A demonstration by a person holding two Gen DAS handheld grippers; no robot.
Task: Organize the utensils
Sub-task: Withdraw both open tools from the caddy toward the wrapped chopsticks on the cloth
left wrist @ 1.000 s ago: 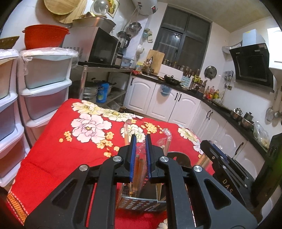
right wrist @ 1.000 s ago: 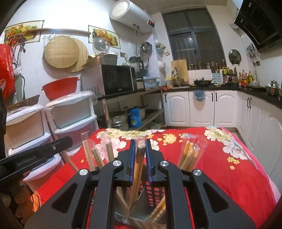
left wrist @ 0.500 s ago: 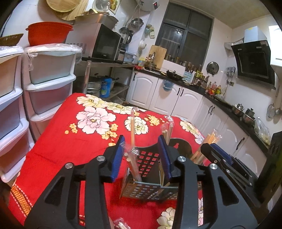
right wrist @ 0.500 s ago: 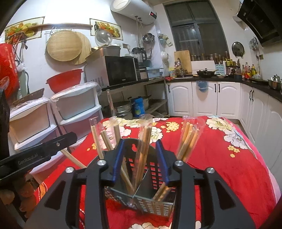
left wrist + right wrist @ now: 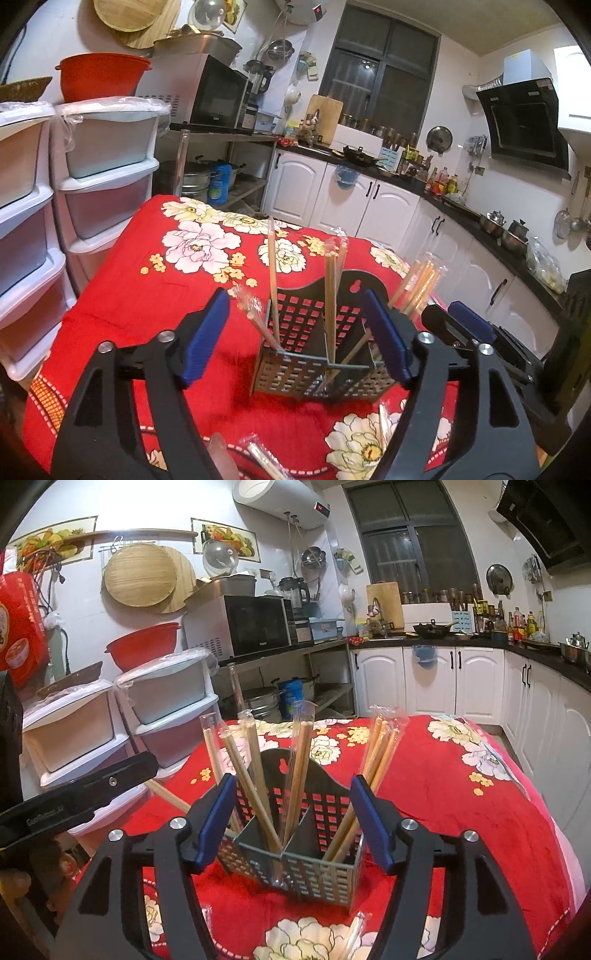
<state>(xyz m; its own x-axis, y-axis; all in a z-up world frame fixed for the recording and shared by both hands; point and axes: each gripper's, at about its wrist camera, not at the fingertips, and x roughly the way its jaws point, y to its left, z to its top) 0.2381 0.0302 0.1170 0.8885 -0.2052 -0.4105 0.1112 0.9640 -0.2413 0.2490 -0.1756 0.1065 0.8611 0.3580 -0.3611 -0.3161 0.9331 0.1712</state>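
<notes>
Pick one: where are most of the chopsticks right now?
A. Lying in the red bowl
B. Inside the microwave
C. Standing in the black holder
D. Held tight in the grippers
C: the wrapped chopsticks stand leaning in the black holder on the red cloth, while both the right gripper and the left gripper are open and hold nothing.

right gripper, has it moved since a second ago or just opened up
Yes. The right gripper has both opened and pulled back: its jaws were shut on wrapped chopsticks a second ago, and the caddy now sits farther beyond them.
</notes>
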